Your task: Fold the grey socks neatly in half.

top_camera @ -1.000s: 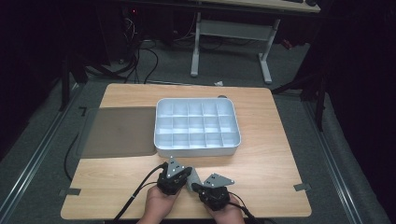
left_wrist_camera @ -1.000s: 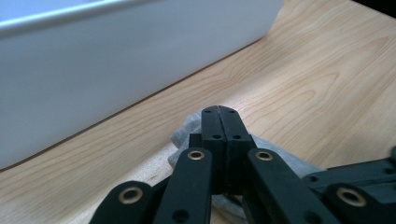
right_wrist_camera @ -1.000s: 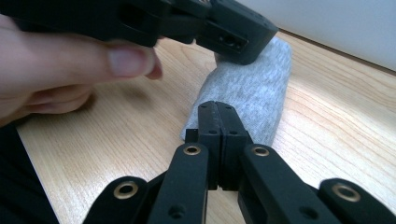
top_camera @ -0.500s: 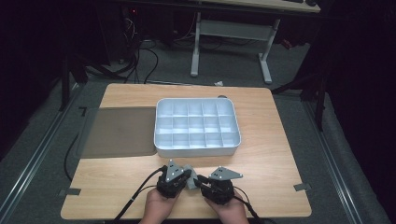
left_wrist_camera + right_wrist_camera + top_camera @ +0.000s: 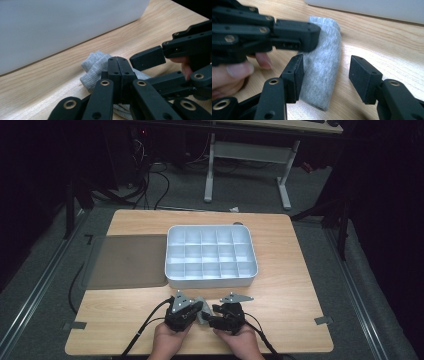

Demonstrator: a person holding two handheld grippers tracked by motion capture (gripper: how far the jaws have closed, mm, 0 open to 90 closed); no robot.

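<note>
Grey sock (image 5: pixel 322 67) between parted right gripper (image 5: pixel 325 75) jaws

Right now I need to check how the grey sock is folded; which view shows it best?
The right gripper view: the grey sock lies rolled lengthwise between the open jaws. The left gripper view shows one end behind shut jaws. The high view shows a small grey patch between the grippers.

**No legible writing anywhere**

No text, label, brand, number or sign can be read. The white divided tray (image 5: pixel 210 256) carries plain walls, and the grey cloth (image 5: pixel 322 67) lying just in front of it is unmarked (its knit shows no tag or print). The black gripper parts bear only rivets.
</note>
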